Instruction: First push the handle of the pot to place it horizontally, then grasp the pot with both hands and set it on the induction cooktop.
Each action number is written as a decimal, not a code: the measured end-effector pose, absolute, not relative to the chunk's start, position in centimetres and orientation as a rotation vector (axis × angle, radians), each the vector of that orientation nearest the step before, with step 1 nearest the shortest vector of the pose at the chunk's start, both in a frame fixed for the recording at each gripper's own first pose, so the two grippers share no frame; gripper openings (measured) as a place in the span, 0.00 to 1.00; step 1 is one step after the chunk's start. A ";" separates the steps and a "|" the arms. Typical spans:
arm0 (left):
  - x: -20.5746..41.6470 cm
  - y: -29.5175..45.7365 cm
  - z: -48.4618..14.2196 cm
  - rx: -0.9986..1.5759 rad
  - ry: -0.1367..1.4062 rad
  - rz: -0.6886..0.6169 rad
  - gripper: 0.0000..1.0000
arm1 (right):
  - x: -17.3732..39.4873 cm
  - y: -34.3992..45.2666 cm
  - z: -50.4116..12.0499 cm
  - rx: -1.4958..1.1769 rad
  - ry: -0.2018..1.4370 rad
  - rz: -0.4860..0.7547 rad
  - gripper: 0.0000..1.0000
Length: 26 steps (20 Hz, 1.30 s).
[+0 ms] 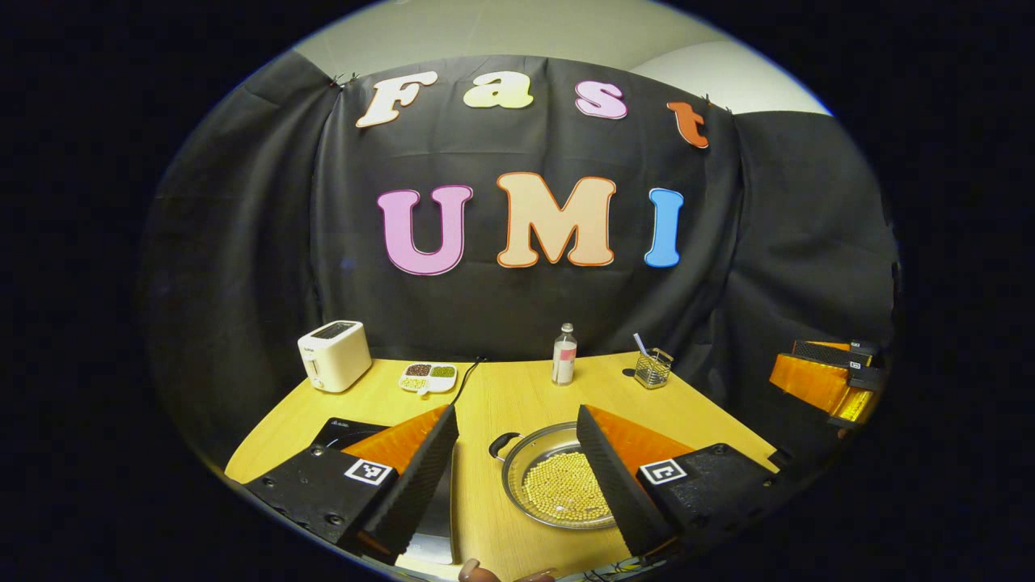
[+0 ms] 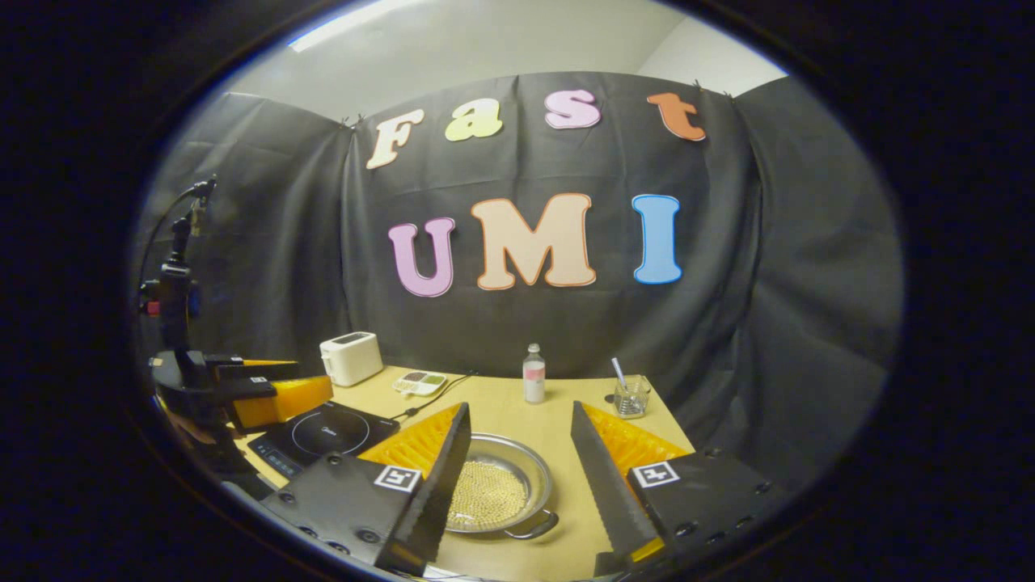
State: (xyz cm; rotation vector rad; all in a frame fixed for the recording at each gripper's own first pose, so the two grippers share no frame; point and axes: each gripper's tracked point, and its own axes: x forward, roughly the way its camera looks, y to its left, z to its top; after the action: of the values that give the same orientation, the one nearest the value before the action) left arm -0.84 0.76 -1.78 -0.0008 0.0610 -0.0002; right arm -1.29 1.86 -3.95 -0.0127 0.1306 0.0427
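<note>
Both fingers of my left claw (image 1: 517, 477) stand wide apart with nothing between them but counter (image 1: 517, 396) and part of the pot (image 1: 558, 485), which sits low and near the front edge, its dark handle (image 1: 503, 443) pointing back-left. From my right claw (image 2: 517, 477), equally spread and holding nothing, I see the same pot (image 2: 493, 493) just ahead, another handle (image 2: 535, 527) pointing toward me. Small pale round beans cover its bottom. Left of it lies the induction cooktop (image 2: 323, 432), close to the left edge, with bare wood between the two. Along the back edge stand a toaster (image 1: 333, 356), a divided dish (image 1: 428, 376) of dark and green grains, a bottle (image 1: 563, 354) and a glass (image 2: 631, 396) holding a straw.
</note>
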 end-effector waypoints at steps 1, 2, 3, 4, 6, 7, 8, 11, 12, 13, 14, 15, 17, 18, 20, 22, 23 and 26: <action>-0.8 0.7 -1.7 -0.003 0.059 0.000 0.95 | -1.3 1.8 -4.2 -0.004 0.138 0.039 0.72; -0.7 0.7 -1.7 -0.002 0.060 0.000 0.95 | -1.5 1.9 -4.2 0.007 0.143 0.042 0.72; -0.7 0.8 -1.7 0.001 0.059 0.001 0.95 | -1.1 1.7 -4.5 0.015 0.148 0.041 0.69; -0.7 0.7 -1.7 0.005 0.059 0.000 0.96 | -1.1 1.5 -4.5 0.011 0.148 0.038 0.69; -0.6 0.7 -1.7 0.012 0.062 -0.001 0.95 | -1.2 1.5 -4.2 -0.005 0.145 0.038 0.68; -0.7 0.7 -1.9 0.011 0.062 -0.001 0.95 | -1.2 1.7 -4.4 -0.008 0.146 0.042 0.60; -0.6 0.6 -1.9 0.010 0.063 -0.002 0.95 | -1.1 1.9 -4.5 -0.008 0.152 0.044 0.52; -0.5 0.6 -2.0 0.010 0.067 0.002 0.95 | -1.3 1.6 -4.9 -0.011 0.176 0.045 0.34; -0.4 0.7 -2.0 0.010 0.068 0.003 0.96 | -1.0 1.8 -5.3 -0.010 0.184 0.053 0.24; -0.3 0.8 -2.0 0.010 0.069 0.005 0.95 | -0.9 1.8 -5.6 -0.014 0.192 0.054 0.14; -0.3 0.9 -2.1 0.009 0.074 0.008 0.96 | -0.9 1.9 -5.9 -0.018 0.201 0.057 0.14; -0.3 0.9 -2.3 0.007 0.075 0.009 0.96 | -2.6 1.8 -5.0 -0.032 0.211 0.028 0.14; -0.2 1.2 -2.4 0.006 0.080 0.014 0.95 | -1.3 0.9 -6.1 -0.031 0.203 0.012 0.02; -0.2 1.2 -2.5 0.007 0.081 0.014 0.96 | -1.0 0.8 -6.3 -0.031 0.211 0.013 0.02; -0.1 1.3 -2.6 0.007 0.087 0.010 0.95 | -0.8 1.4 -6.9 -0.042 0.232 0.037 0.03; 0.0 1.4 -2.8 0.006 0.091 0.004 0.96 | -1.6 1.9 -7.5 -0.072 0.256 0.064 0.02; 0.0 1.3 -2.9 0.004 0.091 -0.002 0.96 | -1.4 2.3 -8.6 -0.084 0.279 0.073 0.00; 0.3 1.3 -2.9 0.006 0.090 -0.026 0.96 | -2.0 2.5 -10.1 -0.089 0.320 0.074 0.02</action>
State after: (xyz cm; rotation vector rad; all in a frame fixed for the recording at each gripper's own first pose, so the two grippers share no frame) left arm 0.29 1.28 -2.92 0.0062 0.0903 -0.0263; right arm -2.01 2.54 -10.13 -0.0887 0.3203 0.0739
